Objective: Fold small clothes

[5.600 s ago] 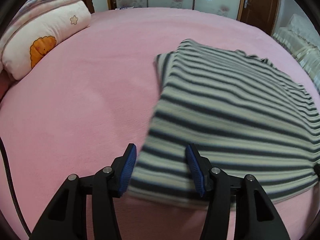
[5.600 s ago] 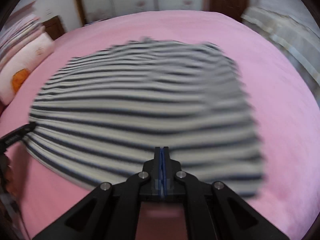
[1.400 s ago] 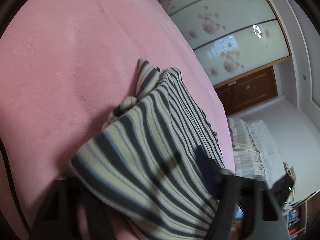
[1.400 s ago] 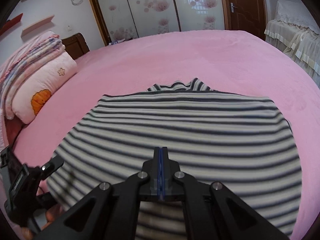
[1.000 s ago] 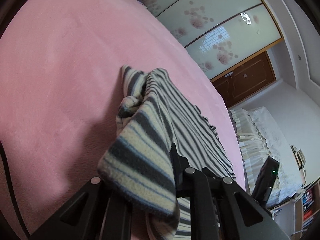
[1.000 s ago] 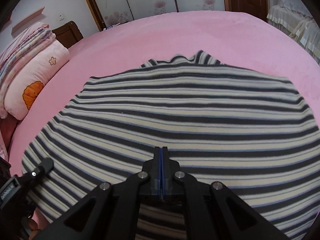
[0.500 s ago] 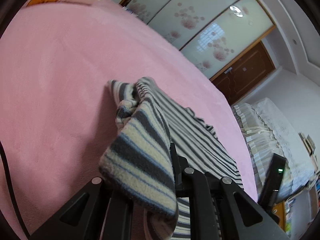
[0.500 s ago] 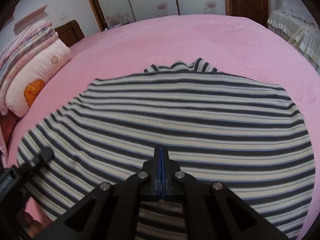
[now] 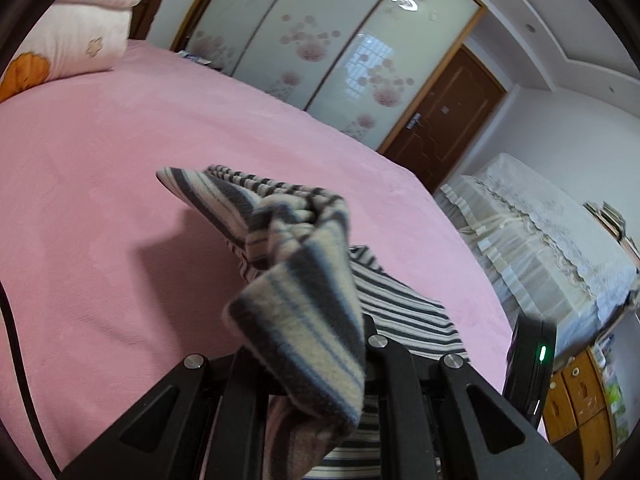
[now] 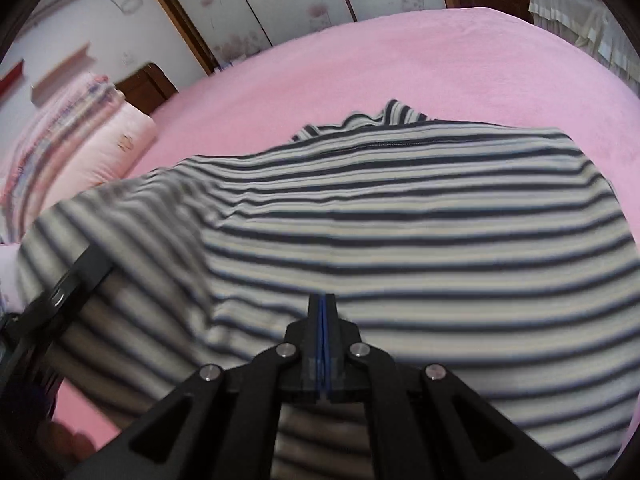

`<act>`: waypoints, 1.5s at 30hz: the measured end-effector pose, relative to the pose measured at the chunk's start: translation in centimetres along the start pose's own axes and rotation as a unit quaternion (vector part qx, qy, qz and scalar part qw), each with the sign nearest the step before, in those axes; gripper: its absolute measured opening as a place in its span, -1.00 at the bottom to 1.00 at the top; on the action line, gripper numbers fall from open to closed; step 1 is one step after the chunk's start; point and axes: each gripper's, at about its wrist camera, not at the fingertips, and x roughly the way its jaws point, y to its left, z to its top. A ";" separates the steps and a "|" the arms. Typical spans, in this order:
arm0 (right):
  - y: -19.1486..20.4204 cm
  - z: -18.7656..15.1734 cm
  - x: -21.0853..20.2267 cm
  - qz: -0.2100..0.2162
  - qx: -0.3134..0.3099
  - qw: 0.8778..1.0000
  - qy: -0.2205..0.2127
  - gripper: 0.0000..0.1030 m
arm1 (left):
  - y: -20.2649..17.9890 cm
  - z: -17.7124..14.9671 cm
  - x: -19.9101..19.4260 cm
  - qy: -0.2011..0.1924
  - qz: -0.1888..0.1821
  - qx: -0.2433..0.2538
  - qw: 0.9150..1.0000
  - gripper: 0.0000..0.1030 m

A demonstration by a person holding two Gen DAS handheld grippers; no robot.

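Clearly the fold turns on where the lifted side of the striped shirt (image 10: 400, 220) lies relative to its flat body. The left hand-held gripper (image 9: 316, 344) is clamped on a bunched side edge of the garment, which drapes over its fingers and hides the tips; from it the cloth runs away toward the far right, down onto the pink bed (image 9: 100, 200). The shirt's long axis, judged from the right wrist view, runs across the bed with its stripes, collar toward the headboard side, where a pillow (image 10: 100, 152) sits at the bed's left corner. The right hand-held gripper (image 10: 322, 308) has its jaws pressed together on the near hem, low against the bed, pointing at the collar. The left one is held higher and tilted, nearer the free side, so it seems the one placed to carry that edge across the body toward the bed's right edge while the right anchors the hem.
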 end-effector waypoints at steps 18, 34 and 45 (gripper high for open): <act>-9.5 -3.7 -7.5 0.022 0.107 0.992 -0.055 -1.00 | -13.9 -6.2 3.8 0.100 -0.088 0.192 0.972 -0.81; -17.2 -5.3 -14.1 -0.055 0.103 0.991 -0.058 -0.90 | -19.9 -14.2 2.8 0.189 -0.094 0.315 0.925 -0.12; -16.1 2.7 -11.4 0.019 0.063 0.997 -0.033 -0.91 | -17.8 -12.7 -2.2 0.154 -0.101 0.284 0.941 -0.03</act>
